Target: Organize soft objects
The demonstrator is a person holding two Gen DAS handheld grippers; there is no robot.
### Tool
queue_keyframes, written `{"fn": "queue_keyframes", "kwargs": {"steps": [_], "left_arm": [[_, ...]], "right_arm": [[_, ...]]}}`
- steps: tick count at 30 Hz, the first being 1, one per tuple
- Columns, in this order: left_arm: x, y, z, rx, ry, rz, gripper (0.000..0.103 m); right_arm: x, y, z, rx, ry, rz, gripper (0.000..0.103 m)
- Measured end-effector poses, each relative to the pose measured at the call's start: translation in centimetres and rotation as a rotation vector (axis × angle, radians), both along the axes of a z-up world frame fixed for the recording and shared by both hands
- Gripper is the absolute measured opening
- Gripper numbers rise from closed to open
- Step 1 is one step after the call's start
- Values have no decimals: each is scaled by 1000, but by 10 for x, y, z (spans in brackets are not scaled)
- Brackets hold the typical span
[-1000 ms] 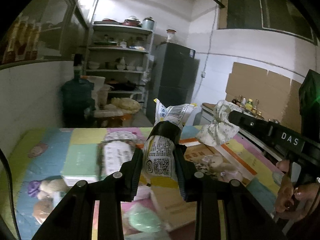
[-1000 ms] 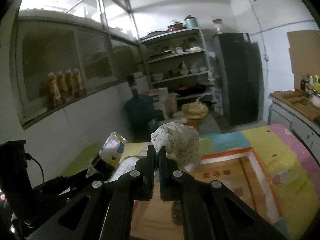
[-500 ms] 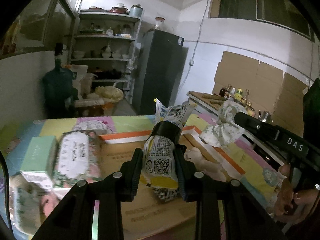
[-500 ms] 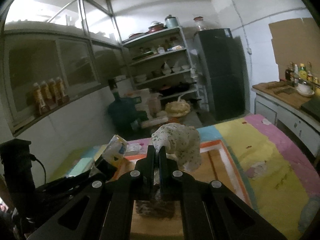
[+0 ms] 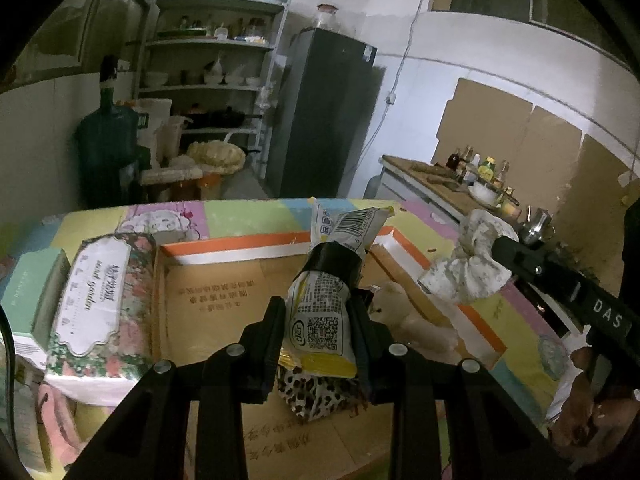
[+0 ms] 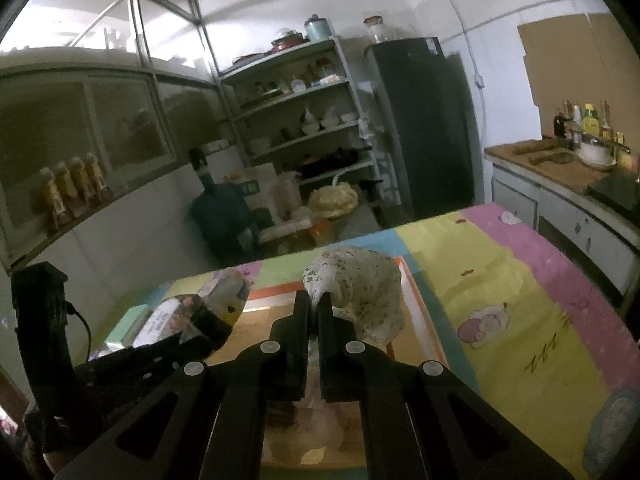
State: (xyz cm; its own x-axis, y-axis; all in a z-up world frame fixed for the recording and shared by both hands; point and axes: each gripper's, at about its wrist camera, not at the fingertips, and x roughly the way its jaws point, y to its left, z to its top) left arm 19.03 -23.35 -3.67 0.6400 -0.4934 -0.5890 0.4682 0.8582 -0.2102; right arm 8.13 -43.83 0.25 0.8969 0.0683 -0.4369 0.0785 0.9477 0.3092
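Left wrist view: the left gripper (image 5: pixel 318 320) has its jaws pinching a snack packet (image 5: pixel 324 312) over the open cardboard box (image 5: pixel 224 296) on the desk — a plush toy (image 5: pixel 404 316) lies inside at right.

Right wrist view: the right gripper (image 6: pixel 314 308) has its jaws pressed together on a floral cloth (image 6: pixel 360 292) — above the box's far end.

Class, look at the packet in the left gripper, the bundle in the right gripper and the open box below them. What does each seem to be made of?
Packet: glossy plastic film, apparently; it crinkles and carries a printed barcode.
Bundle: soft matte cloth with a small floral print; it bunches and folds.
Box: brown matte cardboard with an orange and white rim.
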Motion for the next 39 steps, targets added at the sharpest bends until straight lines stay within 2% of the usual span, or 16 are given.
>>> {"fn": "queue_keyframes", "kwargs": {"steps": [10,25,31,39], "left_arm": [[17,-16,-18,31,72,-2,32],[33,-30,-34,65,134,4,33],[40,-28,-39,39,166,16,35],[44,-27,-41,27,188,23,50]], "right_arm": [[17,-14,-25,26,50,16,4],[37,-19,-48,49,111,55,4],[41,-21,-57,63,142,62,5],[43,-20,-63,56,160,53,13]]}}
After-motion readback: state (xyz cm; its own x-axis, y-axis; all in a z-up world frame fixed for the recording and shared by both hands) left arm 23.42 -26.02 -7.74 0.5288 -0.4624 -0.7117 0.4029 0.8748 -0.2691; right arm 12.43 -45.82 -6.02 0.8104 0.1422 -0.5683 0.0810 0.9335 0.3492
